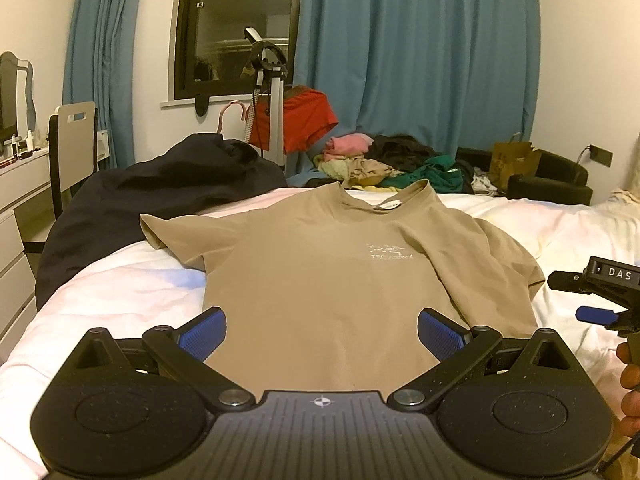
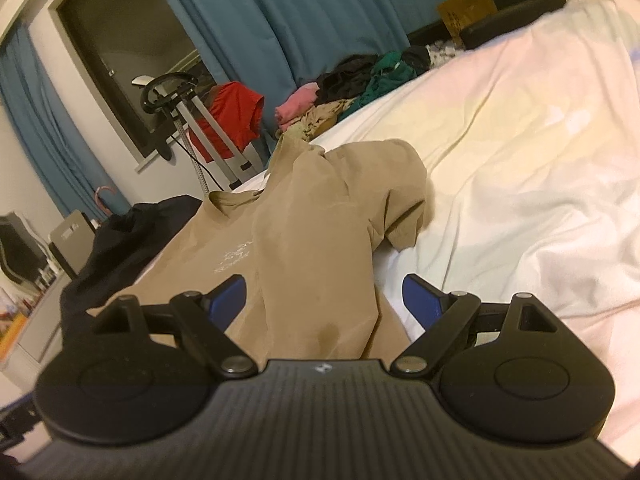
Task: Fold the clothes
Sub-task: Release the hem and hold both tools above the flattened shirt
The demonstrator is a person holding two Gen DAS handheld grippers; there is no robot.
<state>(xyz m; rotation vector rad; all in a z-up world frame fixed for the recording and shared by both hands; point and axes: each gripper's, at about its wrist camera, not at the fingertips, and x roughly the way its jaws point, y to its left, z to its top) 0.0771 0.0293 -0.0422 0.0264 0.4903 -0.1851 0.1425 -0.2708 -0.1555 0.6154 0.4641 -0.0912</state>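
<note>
Tan t-shirt point(image 1: 320, 280) is laid front-up on the white bedding point(image 1: 120, 300), collar at 12 o'clock in the left wrist view, hem toward the camera. A pale logo print point(image 1: 389, 253) is seen on the chest and a white tag point(image 1: 386, 206) inside the collar. One sleeve is spread flat toward 10 o'clock; the other sleeve, at 3 o'clock, is rumpled. In the right wrist view that side of the shirt point(image 2: 312, 240) is seen bunched into ridges, sleeve drooping toward the sheet.

Left gripper point(image 1: 322, 334) is seen with jaws wide apart over the hem, blue pads on either side, nothing pinched. Right gripper point(image 2: 323, 300) is likewise spread wide, shirt edge lying between the pads but not clamped; contact with the fabric cannot be told. The same gripper is glimpsed at 3 o'clock in the left view, a hand point(image 1: 630, 376) behind it.

Dark garment point(image 1: 160, 192) is heaped at 10 o'clock of the shirt. Clothes pile point(image 1: 384, 164) lies beyond the collar at 12 to 1 o'clock. Red garment point(image 1: 308, 118) hangs on a stand, blue curtains point(image 1: 420, 60) behind. Brown paper bag point(image 1: 512, 162) is at 2 o'clock.
</note>
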